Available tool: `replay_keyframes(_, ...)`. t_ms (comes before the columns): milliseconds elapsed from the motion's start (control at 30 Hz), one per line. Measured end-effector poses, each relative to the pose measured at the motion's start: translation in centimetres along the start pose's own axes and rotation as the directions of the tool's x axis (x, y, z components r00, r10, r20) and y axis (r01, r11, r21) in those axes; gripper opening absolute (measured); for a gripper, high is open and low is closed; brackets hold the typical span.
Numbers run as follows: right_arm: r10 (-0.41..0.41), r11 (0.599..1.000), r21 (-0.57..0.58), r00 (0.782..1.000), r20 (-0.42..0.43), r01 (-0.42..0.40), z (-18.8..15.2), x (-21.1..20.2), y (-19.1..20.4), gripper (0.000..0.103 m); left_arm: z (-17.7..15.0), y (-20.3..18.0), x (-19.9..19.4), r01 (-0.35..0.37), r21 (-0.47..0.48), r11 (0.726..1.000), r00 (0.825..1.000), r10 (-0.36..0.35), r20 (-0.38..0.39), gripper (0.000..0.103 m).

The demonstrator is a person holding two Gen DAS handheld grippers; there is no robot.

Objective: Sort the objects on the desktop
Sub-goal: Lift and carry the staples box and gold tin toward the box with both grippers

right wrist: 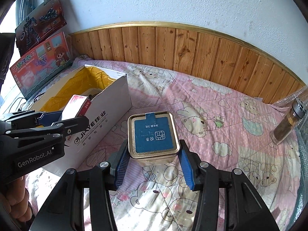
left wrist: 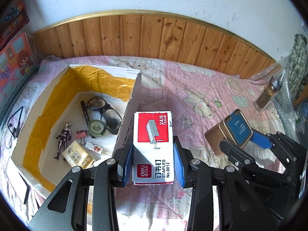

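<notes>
Both tongs hold boxes above the bed.
The left tongs (left wrist: 153, 158) pinch the staples box (left wrist: 154, 146) beside the cardboard box (left wrist: 127, 113) wall, which hides part of its contents; the right tongs (right wrist: 154, 165) grip the gold tin (right wrist: 153, 137) over the pink quilt (right wrist: 221, 134), its underside unseen.

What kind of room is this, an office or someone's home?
Most likely a home bedroom: a pink teddy-bear quilt covers the surface, wood panelling lines the wall, and boxed toys lean in the corner.
</notes>
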State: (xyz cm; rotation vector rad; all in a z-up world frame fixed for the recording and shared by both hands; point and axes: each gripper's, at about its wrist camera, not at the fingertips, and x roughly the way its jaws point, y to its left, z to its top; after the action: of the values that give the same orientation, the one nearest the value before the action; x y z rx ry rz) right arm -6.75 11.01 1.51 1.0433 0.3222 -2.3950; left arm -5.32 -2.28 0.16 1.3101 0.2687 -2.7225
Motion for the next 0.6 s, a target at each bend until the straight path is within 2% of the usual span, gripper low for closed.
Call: replay_keyframes(600,0.019,0.995,-0.095,1.000,0.016,-0.017,0.7,0.1,4.6,0.050,0.4,4.7,-0.7,0.031,-0.062,0.998,0.999,-0.029,0.024,0.039)
